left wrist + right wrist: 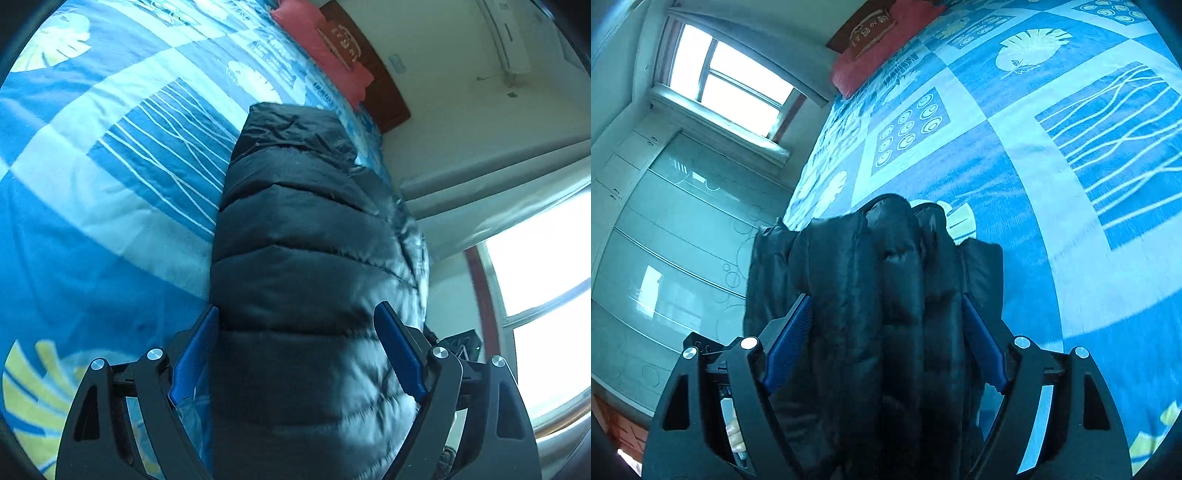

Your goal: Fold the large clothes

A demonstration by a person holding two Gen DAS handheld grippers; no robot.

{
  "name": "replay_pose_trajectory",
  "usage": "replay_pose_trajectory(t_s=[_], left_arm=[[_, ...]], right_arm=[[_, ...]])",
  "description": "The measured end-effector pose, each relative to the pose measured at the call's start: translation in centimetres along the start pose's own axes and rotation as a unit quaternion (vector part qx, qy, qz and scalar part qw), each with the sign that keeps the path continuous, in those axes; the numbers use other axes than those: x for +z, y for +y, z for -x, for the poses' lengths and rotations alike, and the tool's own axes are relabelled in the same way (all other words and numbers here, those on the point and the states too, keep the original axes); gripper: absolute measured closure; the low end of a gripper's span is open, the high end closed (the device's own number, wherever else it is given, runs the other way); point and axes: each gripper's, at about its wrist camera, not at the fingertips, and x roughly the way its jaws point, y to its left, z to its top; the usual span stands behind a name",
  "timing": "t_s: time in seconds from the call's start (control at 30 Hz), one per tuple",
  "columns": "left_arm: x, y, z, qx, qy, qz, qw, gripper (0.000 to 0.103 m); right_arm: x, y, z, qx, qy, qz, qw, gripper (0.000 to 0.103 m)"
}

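A black quilted puffer jacket (306, 236) fills the middle of the left wrist view, lifted over the bed. My left gripper (297, 332) is shut on a thick bundle of it, its blue pads (397, 350) pressed to both sides. In the right wrist view the same jacket (886, 295) is bunched in several folds. My right gripper (886, 317) is shut on that bundle, blue pads (792, 332) against it. The jacket's far end hangs beyond both grippers.
The bed has a blue patterned sheet (92, 184) (1015, 147). A red pillow (325, 44) (879, 48) lies at the wooden headboard (384, 92). A window (727, 81) and white wardrobe doors (665, 258) stand beside the bed.
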Motion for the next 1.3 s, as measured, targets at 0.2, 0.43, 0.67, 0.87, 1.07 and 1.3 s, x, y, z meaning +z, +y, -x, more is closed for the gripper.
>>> replay_pose_trajectory(t_s=[0.2, 0.43, 0.67, 0.87, 1.07, 1.3], left_arm=[[0.5, -1.0, -2.0, 0.05, 0.011, -0.03, 0.9982, 0.025], [0.4, -1.7, -3.4, 0.083, 0.011, -0.049, 0.9953, 0.026], [0.3, -1.1, -3.5, 0.08, 0.008, -0.05, 0.9955, 0.026], [0.0, -1.0, -3.3, 0.078, 0.007, -0.051, 0.9956, 0.025], [0.1, -1.0, -3.3, 0.077, 0.006, -0.05, 0.9957, 0.025], [0.2, -1.0, -3.3, 0.076, 0.006, -0.051, 0.9958, 0.025]], right_arm=[[0.5, -1.7, -1.5, -0.012, 0.013, -0.025, 1.0, 0.054], [-0.1, -4.0, -1.8, 0.021, 0.009, -0.056, 0.998, 0.061], [-0.4, -3.9, -2.0, 0.021, 0.006, -0.054, 0.998, 0.061], [-0.5, -3.8, -2.0, 0.024, 0.001, -0.055, 0.998, 0.061], [-0.7, -4.0, -1.9, 0.03, -0.003, -0.058, 0.998, 0.061], [-1.0, -4.3, -1.6, 0.036, -0.008, -0.061, 0.997, 0.061]])
